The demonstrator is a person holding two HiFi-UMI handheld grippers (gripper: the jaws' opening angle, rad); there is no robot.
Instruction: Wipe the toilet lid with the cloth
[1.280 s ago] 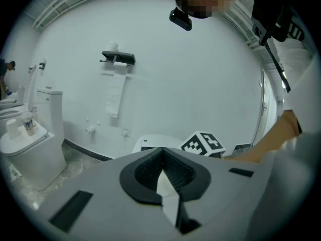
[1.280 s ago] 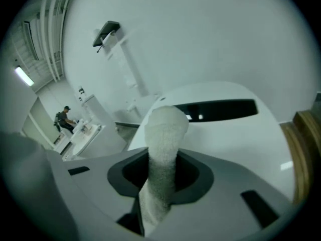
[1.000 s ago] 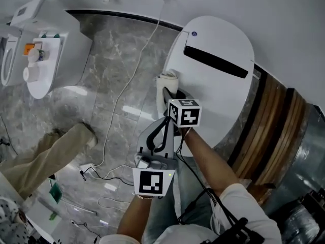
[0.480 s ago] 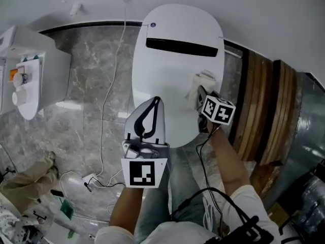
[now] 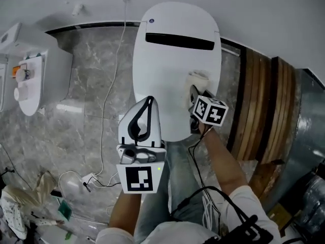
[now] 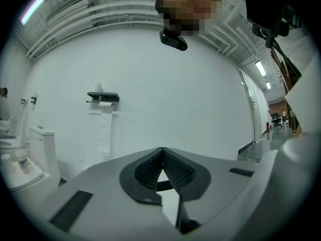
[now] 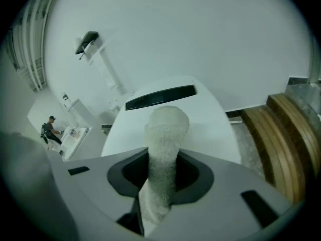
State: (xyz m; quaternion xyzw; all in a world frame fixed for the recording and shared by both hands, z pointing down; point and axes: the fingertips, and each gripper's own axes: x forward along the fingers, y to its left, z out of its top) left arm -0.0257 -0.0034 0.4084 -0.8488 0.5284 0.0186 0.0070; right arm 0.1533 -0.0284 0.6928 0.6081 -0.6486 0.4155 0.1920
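Note:
The white toilet lid (image 5: pixel 172 60) fills the upper middle of the head view, with a black slot near its far end. My right gripper (image 5: pixel 194 91) is shut on a pale cloth (image 5: pixel 197 80), which rests on the lid's right side. In the right gripper view the cloth (image 7: pixel 164 134) sticks out between the jaws towards the lid (image 7: pixel 210 124). My left gripper (image 5: pixel 148 99) hangs over the lid's near left edge, held level and shut with nothing in it. In the left gripper view its closed jaws (image 6: pixel 162 149) face a white wall.
A second white toilet (image 5: pixel 35 70) stands at the left on the grey marble floor (image 5: pixel 96 100). A white cable (image 5: pixel 109 95) runs down the floor from the wall. Wooden slats (image 5: pixel 259 105) flank the lid on the right. A paper holder (image 6: pixel 103 97) hangs on the wall.
The right gripper carried the cloth from the lid's left edge across to its right side, then drew slightly back. The left gripper rose a little. The person's leg at the left left the view.

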